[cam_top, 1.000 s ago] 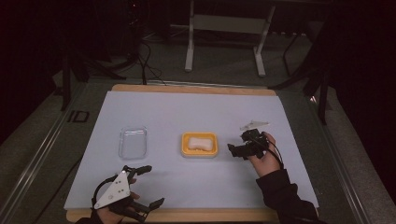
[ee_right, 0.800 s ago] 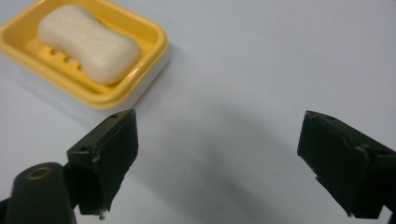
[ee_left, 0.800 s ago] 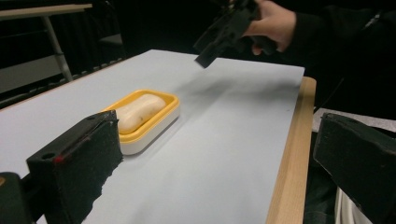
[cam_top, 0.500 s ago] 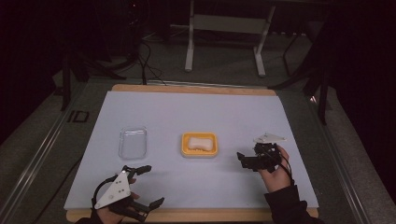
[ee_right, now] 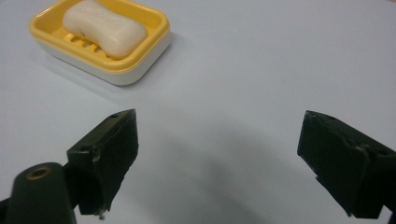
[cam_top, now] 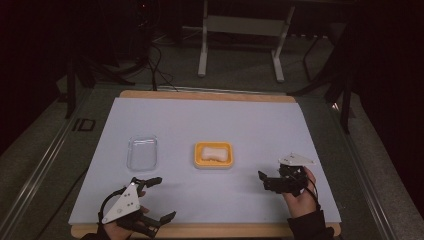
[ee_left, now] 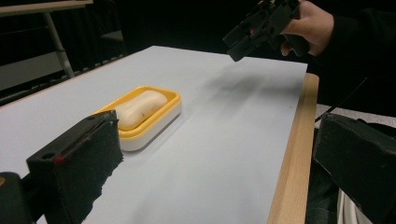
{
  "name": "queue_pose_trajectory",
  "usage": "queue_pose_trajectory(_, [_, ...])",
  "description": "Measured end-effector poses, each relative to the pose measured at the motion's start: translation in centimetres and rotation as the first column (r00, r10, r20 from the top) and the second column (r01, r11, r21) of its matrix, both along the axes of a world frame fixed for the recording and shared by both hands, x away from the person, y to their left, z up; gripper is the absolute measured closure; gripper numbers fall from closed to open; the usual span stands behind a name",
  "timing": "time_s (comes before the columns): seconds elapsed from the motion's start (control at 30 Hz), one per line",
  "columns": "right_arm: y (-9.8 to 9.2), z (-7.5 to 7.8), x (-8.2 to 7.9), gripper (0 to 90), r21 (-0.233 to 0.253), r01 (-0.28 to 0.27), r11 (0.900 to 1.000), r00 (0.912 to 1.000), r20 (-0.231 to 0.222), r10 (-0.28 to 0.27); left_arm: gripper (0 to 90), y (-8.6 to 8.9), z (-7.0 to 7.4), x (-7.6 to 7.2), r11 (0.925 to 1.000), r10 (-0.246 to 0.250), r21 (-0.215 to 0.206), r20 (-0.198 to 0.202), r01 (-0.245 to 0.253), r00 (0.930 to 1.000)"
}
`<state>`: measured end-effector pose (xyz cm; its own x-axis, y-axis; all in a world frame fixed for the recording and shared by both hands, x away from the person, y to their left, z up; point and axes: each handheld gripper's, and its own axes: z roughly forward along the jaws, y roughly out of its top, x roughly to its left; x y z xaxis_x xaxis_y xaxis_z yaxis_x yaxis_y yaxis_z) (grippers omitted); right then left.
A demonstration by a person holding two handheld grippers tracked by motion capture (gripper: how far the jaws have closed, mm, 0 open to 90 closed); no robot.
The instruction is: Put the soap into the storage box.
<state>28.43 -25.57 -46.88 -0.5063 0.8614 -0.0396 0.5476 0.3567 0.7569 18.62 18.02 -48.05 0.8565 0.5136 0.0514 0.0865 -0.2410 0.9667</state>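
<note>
The right claw hangs just above the table near its right front corner, jaws spread wide and nothing between them; in the right gripper view its two black pads stand far apart over bare pale sheet, touching neither the surface nor any object. The person's hand wraps the handle from behind, with the grey plate sitting on top. Ahead of that claw and a little to its left sits the soap dish, yellow on top with a white base, well apart from the jaws; a pale bar of soap lies lengthwise inside it, on the ribbed floor of the dish. The left claw rests low at the front left edge of the table, its jaws also wide open and empty; in the left gripper view one pad is over the sheet while the other hangs past the wooden rim of the table. From there the dish lies across the sheet, near the middle of the table, and the right claw shows beyond it, raised off the surface. Further left, a clear plastic lid lies flat on the sheet, apart from the dish and just beyond the left claw.
</note>
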Motion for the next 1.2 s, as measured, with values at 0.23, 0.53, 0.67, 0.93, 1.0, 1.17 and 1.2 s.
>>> queue_pose_trajectory(0.23, [-0.7,0.1,-0.3,12.4,-0.005,0.025,1.0,0.9996,0.013,-0.025,1.2,0.0,0.0,0.1,1.0,0.001,-0.003,-0.004,-0.001,1.0])
queue_pose_trajectory(0.53, [-1.1,0.1,-0.6,12.4,0.019,0.036,0.999,0.9993,0.011,-0.036,1.1,0.1,-0.1,0.1,1.0,0.008,0.001,-0.011,-0.008,0.9999])
queue_pose_trajectory(0.67, [-1.0,0.1,-0.6,12.4,0.023,0.033,0.999,0.9993,0.018,-0.033,1.2,0.1,-0.2,0.3,0.9995,0.028,0.015,-0.021,-0.027,0.9994])
queue_pose_trajectory(0.93, [-1.1,0.2,-0.7,12.4,0.037,0.035,0.999,0.9989,0.031,-0.036,1.2,0.1,-0.2,0.3,0.9995,0.029,0.011,-0.028,-0.028,0.9992])
queue_pose_trajectory(1.0, [-1.1,0.1,-0.6,12.4,0.036,0.033,0.999,0.9988,0.035,-0.034,1.2,0.1,-0.2,0.3,0.9995,0.028,0.012,-0.03,-0.028,0.9992])
queue_pose_trajectory(1.17, [-1.0,0.0,-0.5,12.4,0.033,0.032,0.999,0.9989,0.032,-0.033,1.1,0.2,-0.2,0.4,0.9994,0.03,0.016,-0.03,-0.03,0.9991])
queue_pose_trajectory(1.2, [-1.1,0.0,-0.5,12.4,0.036,0.033,0.999,0.9989,0.031,-0.034,1.2,0.2,-0.2,0.4,0.9994,0.031,0.015,-0.029,-0.03,0.9991])
